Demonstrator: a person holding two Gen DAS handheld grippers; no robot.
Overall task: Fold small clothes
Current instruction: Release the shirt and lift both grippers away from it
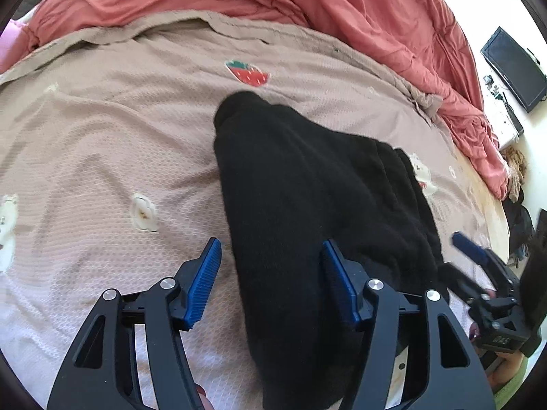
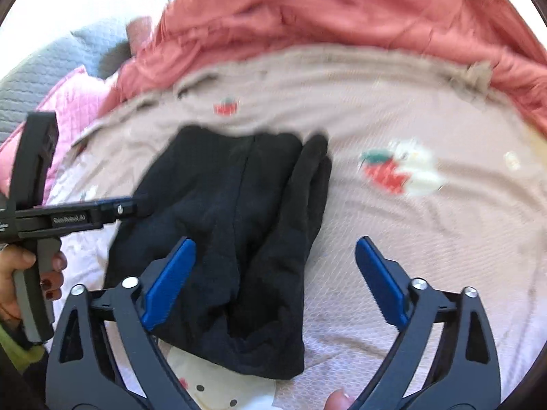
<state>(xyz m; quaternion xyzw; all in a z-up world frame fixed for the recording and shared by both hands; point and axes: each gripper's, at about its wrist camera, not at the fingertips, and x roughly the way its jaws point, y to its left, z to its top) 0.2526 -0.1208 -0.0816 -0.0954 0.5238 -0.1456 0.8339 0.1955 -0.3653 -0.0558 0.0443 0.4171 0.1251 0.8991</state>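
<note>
Both blue-padded tongs stand released over a bed: the left gripper [image 1: 271,273], at the bottom centre of its own view, has its jaws parted with the near edge of a black fleecy garment [image 1: 307,205] lying between them but not pinched, while the right gripper [image 2: 275,276], at the bottom centre of its view, is spread wide above the garment's lower right corner, gripping nothing. The dark garment [image 2: 225,239], seemingly already doubled over into a rough rectangle with a thick roll along its right side, lies flat in the middle of a beige waffle-textured bedspread [image 1: 102,136] printed with strawberries. A rumpled coral-pink duvet [image 1: 342,0] fills the upper part of both frames. In the right wrist view a hand [image 2: 20,273] with painted nails holds the left tool at the left edge. The risk from here appears to be the fold springing loose: the plush fabric looks bulky, and a pad dragging across it on withdrawal could tug the top layer askew.
</note>
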